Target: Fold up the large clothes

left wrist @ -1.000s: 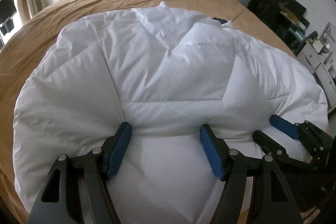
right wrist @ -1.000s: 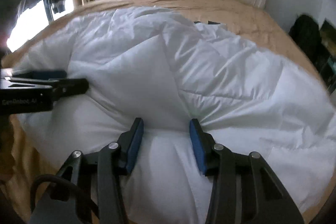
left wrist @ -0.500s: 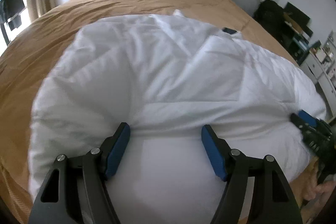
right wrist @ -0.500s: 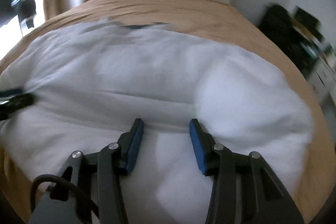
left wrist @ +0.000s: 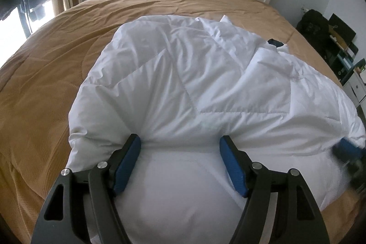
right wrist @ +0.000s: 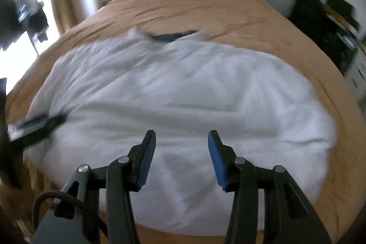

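L gripper (left wrist: 180,149) jaws pinching white puffy jacket (left wrist: 205,88)

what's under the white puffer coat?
The white puffer coat lies on a tan bedspread, which shows all around it. A dark piece peeks out at its far edge. Anything else beneath is covered.

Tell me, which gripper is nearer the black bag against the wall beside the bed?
Right. The right gripper hovers at the white puffy jacket's end nearest the black bag; the left gripper grips the opposite end, farther away.
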Available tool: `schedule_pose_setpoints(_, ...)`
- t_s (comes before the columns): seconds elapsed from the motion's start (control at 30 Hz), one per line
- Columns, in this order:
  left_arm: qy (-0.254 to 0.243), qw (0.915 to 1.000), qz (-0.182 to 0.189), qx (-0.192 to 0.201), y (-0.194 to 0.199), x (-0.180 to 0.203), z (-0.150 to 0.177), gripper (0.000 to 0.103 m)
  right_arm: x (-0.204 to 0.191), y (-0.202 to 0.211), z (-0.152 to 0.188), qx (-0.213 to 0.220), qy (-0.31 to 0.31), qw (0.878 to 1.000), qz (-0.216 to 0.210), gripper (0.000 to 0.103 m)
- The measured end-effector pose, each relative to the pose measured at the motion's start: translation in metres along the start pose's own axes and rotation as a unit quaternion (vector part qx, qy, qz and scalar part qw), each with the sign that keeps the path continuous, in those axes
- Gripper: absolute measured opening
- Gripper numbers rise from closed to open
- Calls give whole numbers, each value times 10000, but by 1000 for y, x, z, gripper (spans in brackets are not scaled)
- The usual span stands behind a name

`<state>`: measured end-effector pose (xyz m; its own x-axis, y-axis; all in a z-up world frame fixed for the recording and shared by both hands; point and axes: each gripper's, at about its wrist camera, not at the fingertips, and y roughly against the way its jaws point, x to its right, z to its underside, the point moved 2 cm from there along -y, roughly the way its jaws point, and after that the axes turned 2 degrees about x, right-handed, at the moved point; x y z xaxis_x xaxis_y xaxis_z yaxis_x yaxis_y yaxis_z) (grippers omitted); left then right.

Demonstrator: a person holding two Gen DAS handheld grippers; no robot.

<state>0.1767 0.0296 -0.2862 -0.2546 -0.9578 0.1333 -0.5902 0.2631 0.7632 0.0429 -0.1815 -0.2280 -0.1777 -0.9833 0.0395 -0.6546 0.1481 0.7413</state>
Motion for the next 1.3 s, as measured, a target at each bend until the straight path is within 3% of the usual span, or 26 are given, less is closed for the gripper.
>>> schedule_pose_setpoints(0.07, -59, 10000, -23, -6, 1, 1, 1, 72, -9, -16, 15, -89, 316, 9992, 213, 55)
schedule_pose_setpoints(0.1, -109, 9999, -58, 1, 1, 2, 1, 72, -7, -18, 20, -3, 358, 9989, 303, 66)
schedule_pose_setpoints(0.17, 24, 10000, -52, -35, 3, 0, 0, 72, 13, -21, 20, -5, -68, 9989, 464, 70)
schedule_pose_setpoints(0.23, 624, 9979, 133, 65, 19, -2, -12, 71, 23, -19, 11, -56, -413, 9977, 532, 56)
schedule_pose_setpoints(0.27, 629, 9971, 400, 185, 26, 5, -21, 72, 23, -15, 2, 16, -547, 9976, 427, 42)
schedule_pose_setpoints(0.37, -32, 9985, 474, 266, 20, 42, -43, 81, 2, -15, -32, 211, -464, 9987, 5, 41)
schedule_pose_setpoints(0.5, -524, 9984, 56, -192, -33, 55, -37, 85, -28, -42, -56, 149, 173, 9993, 289, 41)
schedule_pose_setpoints(0.6, -311, 9995, -9, -40, -34, 30, -35, 84, 13, -72, -43, -289, -267, 9975, 589, 40)
schedule_pose_setpoints(0.7, -182, 9997, -137, 26, -31, 13, -32, 84, 63, -69, -33, -274, -879, 9928, 771, 38)
schedule_pose_setpoints(0.8, -142, 9998, -166, 12, -31, 8, -32, 84, 77, -70, -31, -358, -1102, 9914, 614, 31)
schedule_pose_setpoints(0.9, -131, 9997, -189, 8, -27, 8, -32, 84, 59, -59, -35, -391, -836, 9918, 889, 33)
schedule_pose_setpoints(1.0, -71, 9999, -145, 20, -20, 8, -29, 83, 39, -31, -37, -200, -892, 9954, 287, 33)
schedule_pose_setpoints(1.13, 142, 9999, -49, 16, -2, -1, -28, 83, -5, -8, -29, -66, -423, 9988, -257, 39)
schedule_pose_setpoints(1.23, 560, 9982, 176, 134, 28, -23, -27, 83, -24, -39, -8, -573, 41, 9983, -89, 41)
schedule_pose_setpoints(1.3, 1082, 9934, 254, 275, 59, -50, -19, 84, -31, -44, -2, -454, 353, 9983, 102, 42)
